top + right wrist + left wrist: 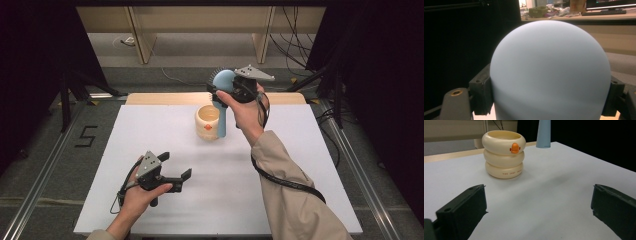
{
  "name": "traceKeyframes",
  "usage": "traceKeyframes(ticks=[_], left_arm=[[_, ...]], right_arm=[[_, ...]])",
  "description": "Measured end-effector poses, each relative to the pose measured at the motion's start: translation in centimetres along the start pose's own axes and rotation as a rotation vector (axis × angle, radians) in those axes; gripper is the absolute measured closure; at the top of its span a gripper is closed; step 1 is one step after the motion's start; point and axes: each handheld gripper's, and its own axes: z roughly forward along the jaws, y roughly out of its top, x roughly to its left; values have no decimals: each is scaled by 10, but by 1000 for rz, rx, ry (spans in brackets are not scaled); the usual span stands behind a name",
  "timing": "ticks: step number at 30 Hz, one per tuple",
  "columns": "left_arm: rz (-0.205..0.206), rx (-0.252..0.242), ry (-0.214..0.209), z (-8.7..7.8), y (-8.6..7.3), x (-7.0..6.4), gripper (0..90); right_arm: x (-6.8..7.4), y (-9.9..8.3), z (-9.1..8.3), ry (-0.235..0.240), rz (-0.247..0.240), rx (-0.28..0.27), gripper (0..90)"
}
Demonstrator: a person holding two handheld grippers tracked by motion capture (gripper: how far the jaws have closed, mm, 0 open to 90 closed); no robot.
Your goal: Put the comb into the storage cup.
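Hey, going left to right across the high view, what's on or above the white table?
Left gripper, open in the person's left hand, → cream ringed cup standing on the white table → right gripper, shut on the head of the blue brush.

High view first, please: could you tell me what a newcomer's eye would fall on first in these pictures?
The pale blue brush, clamped at its rounded head by the right gripper, hangs handle-down above the far middle of the white table. Just left of its handle stands a cream cup shaped like three stacked rings, with an orange beak. The left gripper waits open near the front left.
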Motion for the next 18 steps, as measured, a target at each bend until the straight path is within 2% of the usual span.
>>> traceKeyframes(ticks=[18], left_arm=[[-6, -8, 8, 0, 0, 2, 0]], right_arm=[[-4, 3, 4, -12, 7, -5, 211]])
